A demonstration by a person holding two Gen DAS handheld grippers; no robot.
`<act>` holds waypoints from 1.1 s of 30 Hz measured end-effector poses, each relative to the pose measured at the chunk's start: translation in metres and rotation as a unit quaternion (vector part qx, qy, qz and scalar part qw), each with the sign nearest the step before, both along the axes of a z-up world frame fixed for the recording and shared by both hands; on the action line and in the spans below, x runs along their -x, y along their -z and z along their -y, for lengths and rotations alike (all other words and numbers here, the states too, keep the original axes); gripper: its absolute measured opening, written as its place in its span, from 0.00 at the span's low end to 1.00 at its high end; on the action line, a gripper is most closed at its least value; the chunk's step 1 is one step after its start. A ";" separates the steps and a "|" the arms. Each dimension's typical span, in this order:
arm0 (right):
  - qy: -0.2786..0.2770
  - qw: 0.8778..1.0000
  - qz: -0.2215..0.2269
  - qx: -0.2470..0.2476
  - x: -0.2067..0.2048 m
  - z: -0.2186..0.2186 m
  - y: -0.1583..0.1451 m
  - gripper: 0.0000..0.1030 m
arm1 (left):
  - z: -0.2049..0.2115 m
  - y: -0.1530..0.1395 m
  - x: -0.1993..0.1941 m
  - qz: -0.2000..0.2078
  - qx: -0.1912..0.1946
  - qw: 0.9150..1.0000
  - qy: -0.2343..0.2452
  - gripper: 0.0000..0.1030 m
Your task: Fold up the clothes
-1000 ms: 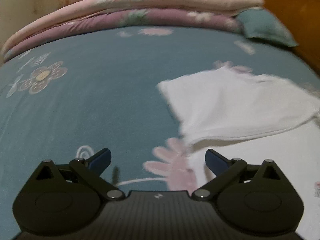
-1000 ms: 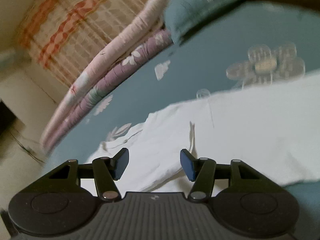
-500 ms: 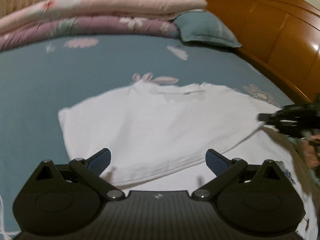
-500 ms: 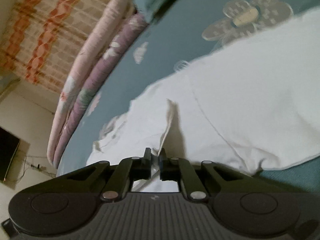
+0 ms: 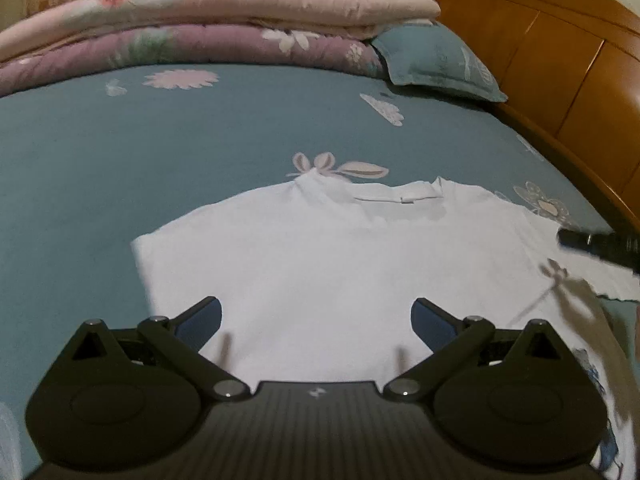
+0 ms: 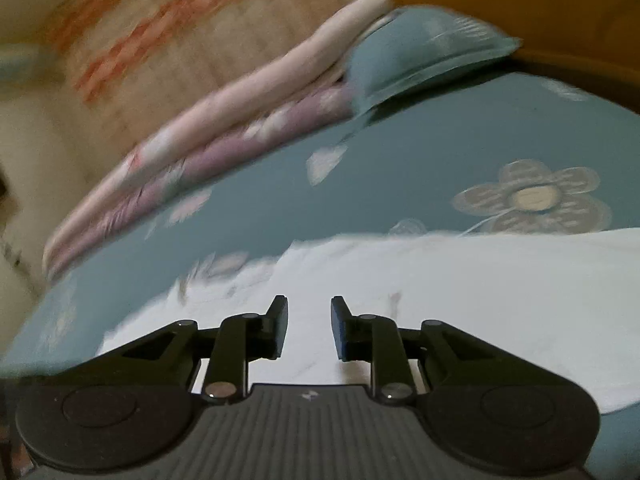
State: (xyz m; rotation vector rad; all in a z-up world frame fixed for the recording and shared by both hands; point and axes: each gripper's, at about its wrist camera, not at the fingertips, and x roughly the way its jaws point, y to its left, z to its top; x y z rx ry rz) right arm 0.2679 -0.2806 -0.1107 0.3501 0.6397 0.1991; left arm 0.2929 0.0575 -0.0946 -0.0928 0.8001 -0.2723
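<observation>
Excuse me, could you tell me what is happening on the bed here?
A person is folding a white T-shirt on a teal floral bedsheet, working a handheld claw in each hand. The shirt lies fairly flat, collar toward the stacked quilts. The left claw hovers wide open over it; the right claw is open and grips nothing.

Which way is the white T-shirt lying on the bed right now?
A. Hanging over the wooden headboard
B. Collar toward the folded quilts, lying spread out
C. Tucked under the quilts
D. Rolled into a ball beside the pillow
B: in the left wrist view the white T-shirt lies spread on the teal bedsheet, its collar pointing toward the folded quilts.
</observation>
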 end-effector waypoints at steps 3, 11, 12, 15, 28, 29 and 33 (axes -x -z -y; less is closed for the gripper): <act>-0.010 1.000 -0.021 0.012 -0.003 -0.005 0.009 0.27 | 0.001 0.019 -0.019 0.003 -0.033 0.999 -0.033 0.98; -0.011 0.998 -0.061 0.003 -0.007 -0.004 0.023 0.26 | -0.052 0.023 -0.017 -0.001 0.000 0.992 -0.123 0.97; -0.010 0.998 -0.062 0.001 -0.007 -0.003 0.023 0.26 | -0.051 0.019 -0.019 0.006 0.009 0.993 -0.119 0.97; -0.009 0.998 -0.060 0.003 -0.005 -0.004 0.022 0.26 | -0.042 0.013 -0.028 0.021 0.031 0.995 -0.093 0.98; -0.011 0.998 -0.059 -0.012 -0.008 -0.001 0.023 0.30 | -0.039 -0.004 -0.055 -0.011 0.014 0.994 -0.109 0.98; -0.010 0.998 -0.060 -0.016 -0.008 -0.001 0.023 0.31 | -0.033 -0.009 -0.045 -0.013 0.017 0.995 -0.097 0.98; -0.007 0.998 -0.062 -0.020 -0.007 -0.001 0.022 0.32 | -0.011 -0.001 -0.021 -0.034 0.002 0.997 -0.068 0.98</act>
